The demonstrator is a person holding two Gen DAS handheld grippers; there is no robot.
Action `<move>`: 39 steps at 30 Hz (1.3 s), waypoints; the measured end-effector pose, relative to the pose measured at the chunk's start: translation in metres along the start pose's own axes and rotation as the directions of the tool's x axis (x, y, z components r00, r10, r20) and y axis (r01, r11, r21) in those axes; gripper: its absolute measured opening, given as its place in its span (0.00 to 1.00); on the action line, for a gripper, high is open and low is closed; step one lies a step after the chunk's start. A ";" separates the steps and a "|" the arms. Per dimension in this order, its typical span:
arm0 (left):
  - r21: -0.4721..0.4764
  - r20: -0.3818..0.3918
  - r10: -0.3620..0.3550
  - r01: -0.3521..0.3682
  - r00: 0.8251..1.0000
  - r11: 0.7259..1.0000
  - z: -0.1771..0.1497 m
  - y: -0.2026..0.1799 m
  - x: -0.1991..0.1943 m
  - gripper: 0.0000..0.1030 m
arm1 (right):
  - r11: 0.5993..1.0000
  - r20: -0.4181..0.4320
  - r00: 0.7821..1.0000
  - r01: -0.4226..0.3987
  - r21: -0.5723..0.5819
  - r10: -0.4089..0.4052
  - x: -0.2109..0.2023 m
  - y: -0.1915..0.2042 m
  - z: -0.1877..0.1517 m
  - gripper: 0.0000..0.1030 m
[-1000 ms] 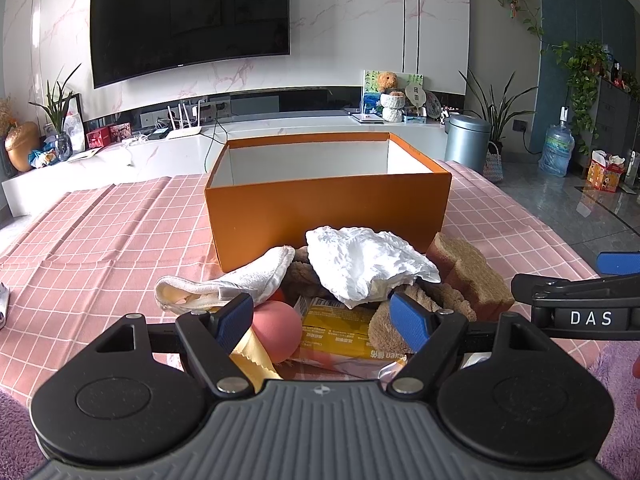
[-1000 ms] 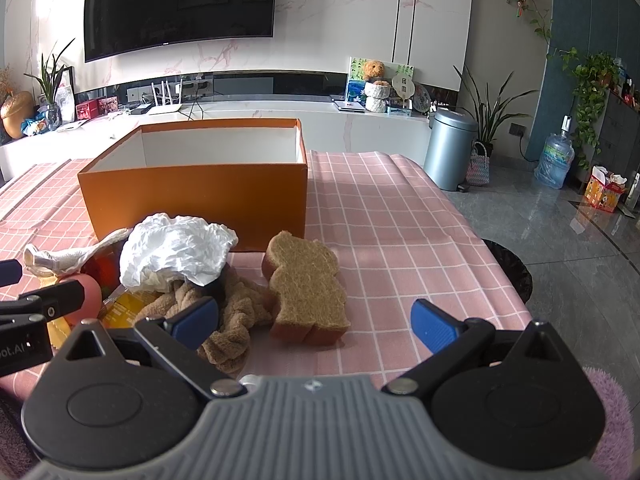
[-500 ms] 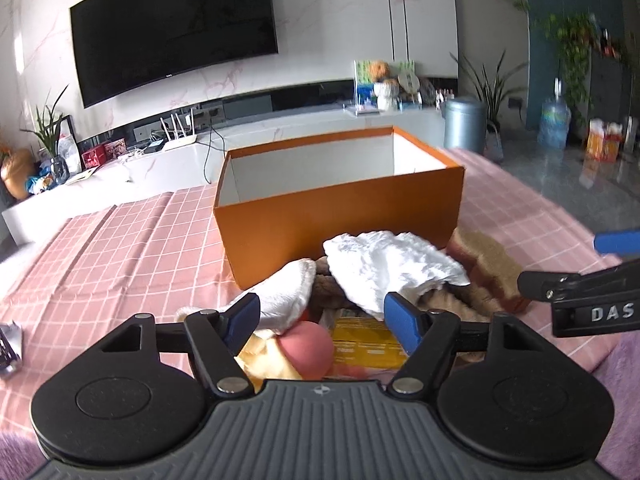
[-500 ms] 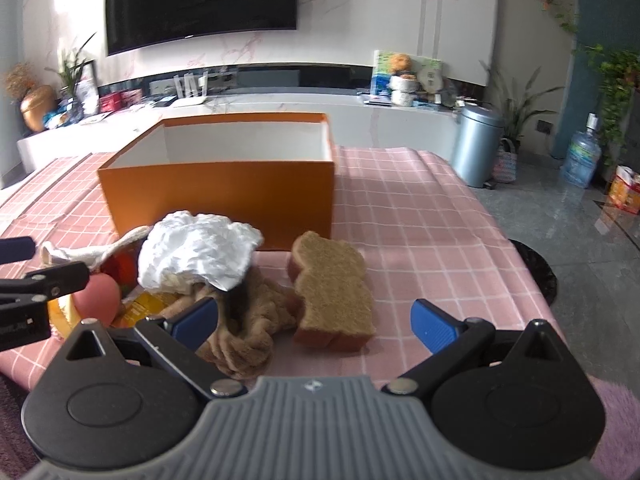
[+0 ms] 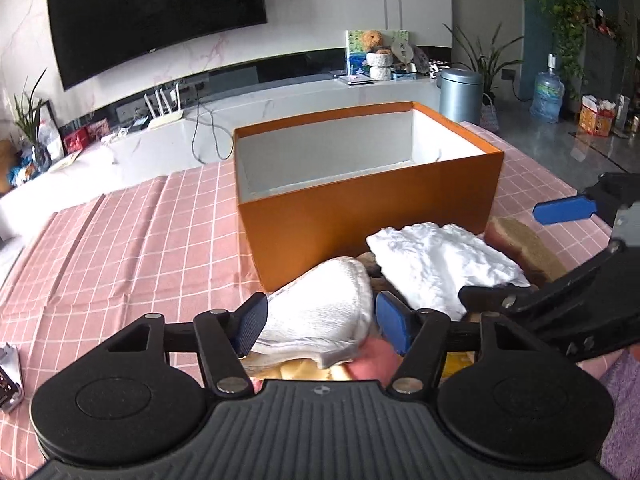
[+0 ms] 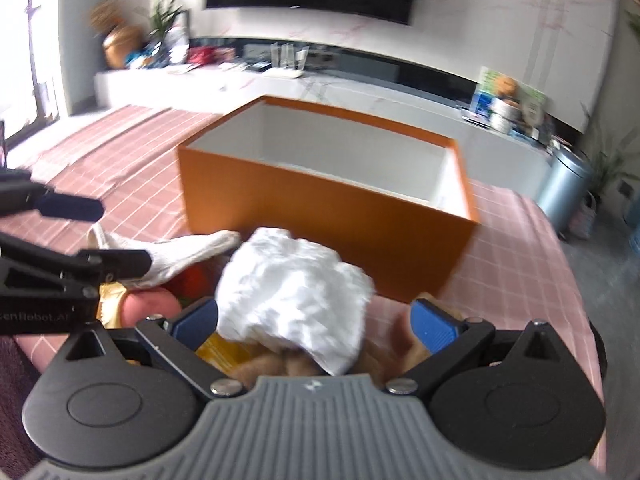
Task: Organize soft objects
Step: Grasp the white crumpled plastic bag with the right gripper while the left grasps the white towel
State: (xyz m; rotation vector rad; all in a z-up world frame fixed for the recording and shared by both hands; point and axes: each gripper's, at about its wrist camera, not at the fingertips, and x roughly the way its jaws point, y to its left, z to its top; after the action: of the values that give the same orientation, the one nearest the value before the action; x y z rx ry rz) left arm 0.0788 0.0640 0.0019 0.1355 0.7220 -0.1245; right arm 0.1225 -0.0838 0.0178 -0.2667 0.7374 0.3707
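Left wrist: white cloth (image 5: 320,316) crosswise.

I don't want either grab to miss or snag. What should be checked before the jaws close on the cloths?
1. White quilted cloth between the left gripper jaws, which are closing: ok.
2. Pads pressing on it: not ok.
3. Fluffy white cloth between the right gripper jaws: ok.
4. Orange box open, nothing visible inside: ok.
5. Each cloth free of the pile beneath: cannot tell.
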 end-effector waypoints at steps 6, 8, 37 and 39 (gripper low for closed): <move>-0.046 -0.035 -0.035 0.033 0.999 0.998 -0.002 0.018 0.010 0.71 | 0.999 -0.064 0.997 -0.032 -0.030 0.030 0.031 0.007 0.010 0.86; -0.054 -0.044 -0.048 0.045 0.998 0.997 -0.003 0.020 0.014 0.72 | 0.999 -0.091 0.995 -0.045 -0.003 0.045 0.041 0.005 0.013 0.84; 0.120 -0.129 -0.001 0.017 0.992 0.993 0.002 -0.013 0.065 0.60 | 0.988 -0.075 0.990 -0.114 0.108 0.122 0.058 -0.032 0.017 0.74; 0.093 -0.110 -0.027 0.037 0.994 0.995 0.004 -0.010 0.060 0.40 | 0.980 -0.102 0.983 -0.140 0.143 0.155 0.065 -0.035 0.015 0.62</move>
State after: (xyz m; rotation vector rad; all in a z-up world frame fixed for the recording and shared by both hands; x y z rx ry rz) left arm 0.1245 0.0499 -0.0355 0.2232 0.8277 -0.1835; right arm 0.1905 -0.0943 -0.0134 -0.1047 0.8924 0.4470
